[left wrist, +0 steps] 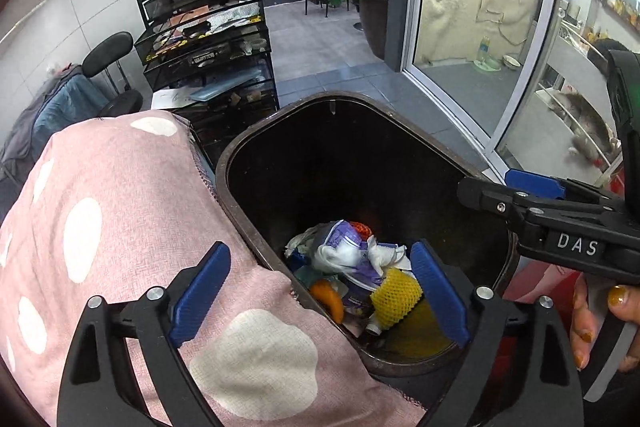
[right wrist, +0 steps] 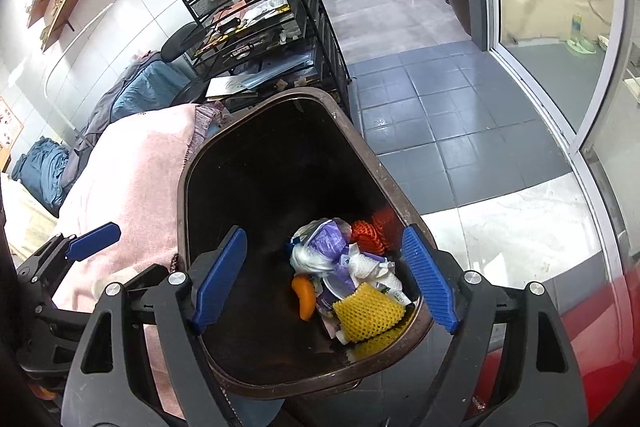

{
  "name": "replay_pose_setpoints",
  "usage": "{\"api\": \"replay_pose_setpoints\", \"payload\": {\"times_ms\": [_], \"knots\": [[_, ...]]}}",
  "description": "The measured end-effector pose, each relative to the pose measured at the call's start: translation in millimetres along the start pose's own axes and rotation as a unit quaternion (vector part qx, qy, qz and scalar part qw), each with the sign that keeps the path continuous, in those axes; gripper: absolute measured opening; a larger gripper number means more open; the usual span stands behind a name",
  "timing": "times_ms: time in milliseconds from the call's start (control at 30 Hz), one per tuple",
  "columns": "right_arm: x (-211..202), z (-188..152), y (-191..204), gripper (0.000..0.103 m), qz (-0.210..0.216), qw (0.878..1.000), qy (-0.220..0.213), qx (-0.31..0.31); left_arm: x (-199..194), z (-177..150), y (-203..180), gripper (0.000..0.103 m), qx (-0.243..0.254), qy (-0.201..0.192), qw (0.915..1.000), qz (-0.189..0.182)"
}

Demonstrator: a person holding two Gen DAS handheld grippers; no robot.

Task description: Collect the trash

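Left tongs (left wrist: 320, 291) open and empty, right tongs (right wrist: 326, 277) open and empty, both above bin (right wrist: 280, 163), trash (right wrist: 352, 275) inside

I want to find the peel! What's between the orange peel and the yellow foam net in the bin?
A crumpled purple-and-white wrapper, seen in the right wrist view.

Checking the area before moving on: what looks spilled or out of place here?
Nothing stands out. The trash, including a yellow foam net and an orange scrap, lies inside the bin; none shows on the floor.
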State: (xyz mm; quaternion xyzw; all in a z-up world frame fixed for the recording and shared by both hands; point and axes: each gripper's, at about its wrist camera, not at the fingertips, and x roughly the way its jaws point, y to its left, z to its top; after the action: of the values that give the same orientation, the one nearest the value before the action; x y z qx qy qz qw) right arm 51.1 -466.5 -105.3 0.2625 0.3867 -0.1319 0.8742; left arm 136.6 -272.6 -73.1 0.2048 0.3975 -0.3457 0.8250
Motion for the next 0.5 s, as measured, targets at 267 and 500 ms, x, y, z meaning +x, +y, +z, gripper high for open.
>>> {"api": "replay_pose_setpoints", "payload": {"times_ms": [267, 500], "knots": [[-17, -6, 11, 0.086, 0.006, 0.999, -0.050, -0.015, -23, 0, 10, 0.093, -0.028, -0.041, 0.9987, 0.013], [-35, -15, 35, 0.095, 0.012, 0.993, -0.105, -0.044, -75, -23, 16, 0.098, -0.036, -0.114, 0.9911, 0.058]]}}
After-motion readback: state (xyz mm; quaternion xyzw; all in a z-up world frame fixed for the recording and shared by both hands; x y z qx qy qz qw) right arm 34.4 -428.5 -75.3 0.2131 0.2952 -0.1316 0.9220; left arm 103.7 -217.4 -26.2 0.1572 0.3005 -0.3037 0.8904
